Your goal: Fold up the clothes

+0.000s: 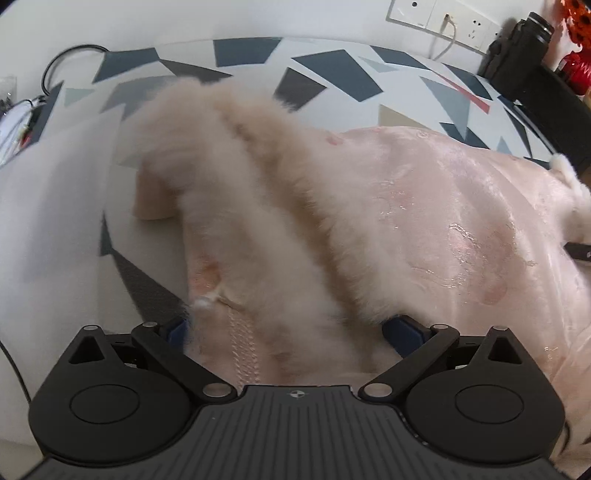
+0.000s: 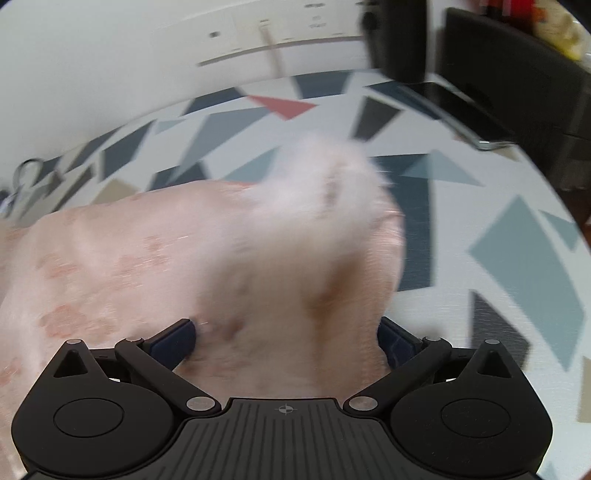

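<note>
A pale pink satin garment (image 1: 424, 206) with a fluffy fur trim (image 1: 258, 192) lies spread on the patterned table. In the left wrist view the fur-trimmed edge runs from my left gripper (image 1: 291, 332) up and away; the blue pads (image 1: 404, 334) stand wide apart with the cloth bunched between them. In the right wrist view the same pink garment (image 2: 122, 254) lies to the left, and a blurred furry part (image 2: 325, 184) rises above my right gripper (image 2: 286, 338), whose pads (image 2: 175, 341) also stand wide with cloth between them.
The table cover (image 1: 332, 74) is white with grey, blue and red shapes. Wall sockets (image 1: 443, 18) and a black object (image 1: 517, 48) stand at the back right. Cables (image 1: 22, 122) lie at the left edge. A black chair (image 2: 517, 74) stands at the far right.
</note>
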The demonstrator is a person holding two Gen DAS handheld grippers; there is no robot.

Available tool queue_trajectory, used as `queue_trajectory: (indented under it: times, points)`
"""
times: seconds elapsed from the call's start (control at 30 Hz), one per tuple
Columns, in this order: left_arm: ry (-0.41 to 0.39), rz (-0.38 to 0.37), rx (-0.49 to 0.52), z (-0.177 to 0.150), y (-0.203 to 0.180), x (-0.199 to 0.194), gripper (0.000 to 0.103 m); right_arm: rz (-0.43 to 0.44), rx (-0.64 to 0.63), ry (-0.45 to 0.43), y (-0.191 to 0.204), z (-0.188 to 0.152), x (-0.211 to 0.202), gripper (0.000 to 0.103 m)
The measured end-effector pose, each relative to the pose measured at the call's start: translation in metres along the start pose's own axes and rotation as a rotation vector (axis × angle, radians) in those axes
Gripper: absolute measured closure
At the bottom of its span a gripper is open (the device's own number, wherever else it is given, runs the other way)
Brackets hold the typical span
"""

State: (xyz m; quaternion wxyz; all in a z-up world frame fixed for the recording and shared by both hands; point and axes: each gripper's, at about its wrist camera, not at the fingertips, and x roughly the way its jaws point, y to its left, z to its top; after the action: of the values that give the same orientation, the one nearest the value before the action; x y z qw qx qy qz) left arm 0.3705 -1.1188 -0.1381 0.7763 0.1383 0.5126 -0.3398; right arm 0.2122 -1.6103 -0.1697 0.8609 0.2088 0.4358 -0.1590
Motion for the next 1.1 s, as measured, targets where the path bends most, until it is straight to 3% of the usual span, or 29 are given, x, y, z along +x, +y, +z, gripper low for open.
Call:
queue_trajectory:
  times: [0.07, 0.13, 0.2, 0.37, 0.47, 0.63, 0.77, 0.83, 0.97, 1.1]
  points:
    - [-0.001, 0.003, -0.008, 0.000, -0.001, 0.000, 0.004, 0.022, -0.013, 0.004, 0.009, 0.000, 0.000, 0.007]
    - [-0.009, -0.019, -0.024, 0.000, -0.002, -0.003, 0.018, 0.033, -0.016, 0.003, 0.016, -0.001, -0.001, 0.014]
    - [-0.013, -0.030, -0.017, 0.001, -0.004, -0.004, 0.025, 0.060, 0.006, 0.000, 0.021, 0.000, -0.002, 0.021]
    - [0.016, -0.009, 0.092, 0.002, -0.014, -0.002, 0.021, 0.056, -0.027, -0.002, 0.032, -0.001, 0.001, 0.018]
    - [0.050, -0.033, 0.057, 0.002, 0.005, -0.005, 0.014, 0.053, -0.037, 0.005, 0.030, -0.002, -0.001, 0.018]
    - [0.025, -0.253, -0.226, -0.007, 0.057, -0.013, 0.001, 0.074, 0.036, -0.027, 0.020, -0.006, -0.004, 0.016]
    - [0.004, -0.391, -0.429, -0.011, 0.080, -0.009, 0.001, 0.069, 0.017, -0.025, 0.026, -0.006, 0.000, 0.005]
    - [0.005, -0.405, -0.422, -0.008, 0.078, -0.006, 0.001, 0.070, 0.017, -0.022, 0.028, -0.006, 0.001, 0.003]
    - [0.036, -0.333, -0.259, 0.008, 0.053, -0.002, 0.001, 0.072, 0.019, -0.020, 0.029, -0.006, 0.001, 0.003]
    - [0.062, -0.243, -0.123, 0.019, 0.027, 0.001, 0.001, 0.035, 0.052, -0.015, 0.021, -0.003, -0.003, 0.013]
